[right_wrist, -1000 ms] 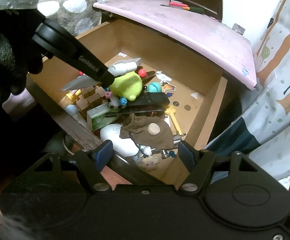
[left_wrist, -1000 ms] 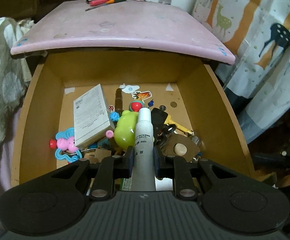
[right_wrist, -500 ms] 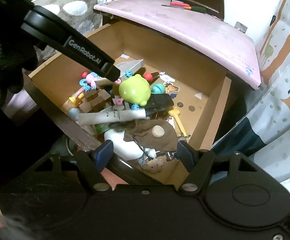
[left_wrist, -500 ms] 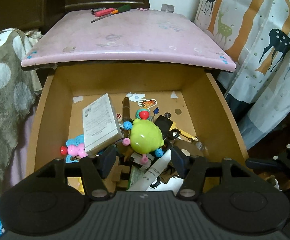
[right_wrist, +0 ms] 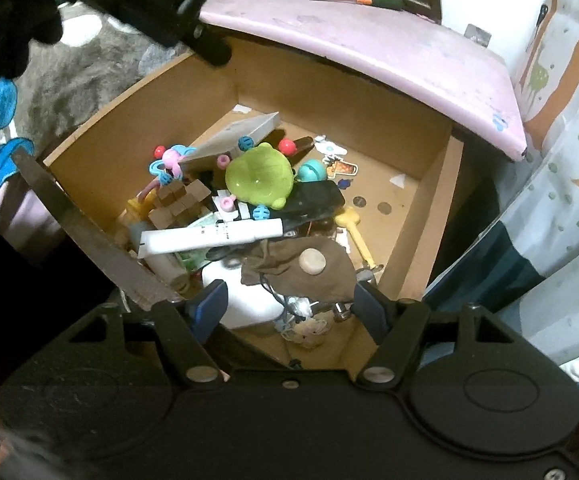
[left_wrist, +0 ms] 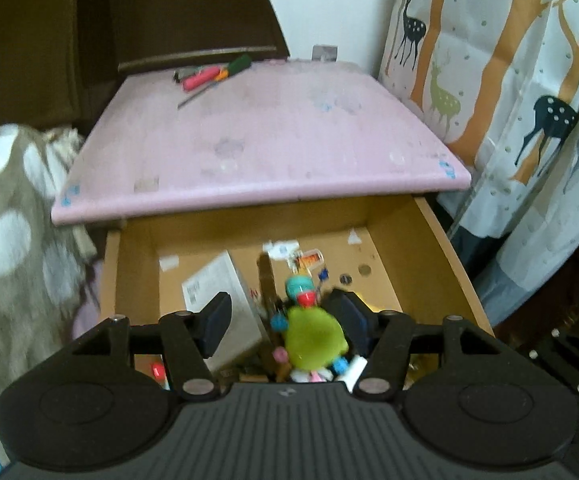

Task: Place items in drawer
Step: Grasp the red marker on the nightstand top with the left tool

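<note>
Overhead, pink tabletop (left_wrist: 273, 148), deer curtain (left_wrist: 529, 92), open drawer (right_wrist: 421, 216)

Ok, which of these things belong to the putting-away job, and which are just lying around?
Job:
drawer
white tube, lying inside
left gripper, open, empty
right gripper, open, empty

Lying about:
screwdrivers on the pink tabletop
deer curtain
spotted blanket

deer curtain (left_wrist: 521, 92), white wall (left_wrist: 329, 4), dark cabinet (left_wrist: 89, 20)

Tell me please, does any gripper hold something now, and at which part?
Nothing is held. The left gripper and the right gripper are both open and empty. The white plastic tube lies free in the open wooden drawer.
</note>
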The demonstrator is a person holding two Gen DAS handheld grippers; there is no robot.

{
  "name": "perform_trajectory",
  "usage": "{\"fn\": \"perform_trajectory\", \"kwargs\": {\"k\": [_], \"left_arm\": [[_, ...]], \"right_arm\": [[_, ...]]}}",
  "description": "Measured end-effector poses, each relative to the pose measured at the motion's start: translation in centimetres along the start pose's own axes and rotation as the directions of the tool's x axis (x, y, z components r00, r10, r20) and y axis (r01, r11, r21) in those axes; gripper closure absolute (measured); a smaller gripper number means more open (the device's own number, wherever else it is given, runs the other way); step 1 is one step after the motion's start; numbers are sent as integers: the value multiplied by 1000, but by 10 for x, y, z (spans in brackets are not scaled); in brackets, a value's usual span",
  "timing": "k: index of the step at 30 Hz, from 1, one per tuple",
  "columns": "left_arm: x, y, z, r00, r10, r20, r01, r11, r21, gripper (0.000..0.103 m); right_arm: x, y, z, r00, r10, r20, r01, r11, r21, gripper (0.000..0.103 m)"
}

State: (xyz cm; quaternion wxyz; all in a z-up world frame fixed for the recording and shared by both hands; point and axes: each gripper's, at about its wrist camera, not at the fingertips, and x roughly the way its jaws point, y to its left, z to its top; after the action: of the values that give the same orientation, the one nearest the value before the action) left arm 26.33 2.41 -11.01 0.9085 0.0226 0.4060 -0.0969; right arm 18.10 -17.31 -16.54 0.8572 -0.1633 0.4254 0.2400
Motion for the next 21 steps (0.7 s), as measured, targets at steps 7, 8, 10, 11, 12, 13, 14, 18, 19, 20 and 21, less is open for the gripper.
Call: {"fn": "perform_trajectory", "kwargs": {"k": [7,8,10,11,12,13,14,18,19,20,21], "left_arm": [[26,27,51,997,53,53,-54,998,15,38],[31,33,59,996,64,59,-65,998,11,38],[44,45,76,994,83,75,-83,997,-2,38],[49,51,83,992,92,82,-92,996,-5,38],[55,55,90,991,99,88,-99,995,-1,38],[63,59,99,990,107,96,-109,994,11,38],[70,63,106,988,115,104,-118,993,23,38],[103,72,137,985,118,128,-128,989,68,38],[112,73,144,984,120,133,-131,988,78,38],[121,74,152,984,122,133,-133,988,81,38],[130,76,159,984,121,132,-133,988,82,38]], "right_arm": [[7,-8,1,999,37,-11,-37,999,13,33],[9,-9,2,999,42,-12,-41,999,13,33],[11,-11,3,999,51,-15,-51,999,14,33],[13,-12,4,998,56,-17,-56,998,14,33],[14,-13,4,998,61,-18,-60,998,14,33],[15,-14,5,998,65,-20,-65,998,14,33],[17,-15,6,997,70,-21,-70,997,14,33],[22,-19,9,996,87,-28,-87,996,12,33],[23,-19,10,995,93,-29,-92,996,13,33],[24,-19,11,995,98,-31,-97,995,14,33],[25,-19,11,994,101,-34,-100,995,12,33]]}}
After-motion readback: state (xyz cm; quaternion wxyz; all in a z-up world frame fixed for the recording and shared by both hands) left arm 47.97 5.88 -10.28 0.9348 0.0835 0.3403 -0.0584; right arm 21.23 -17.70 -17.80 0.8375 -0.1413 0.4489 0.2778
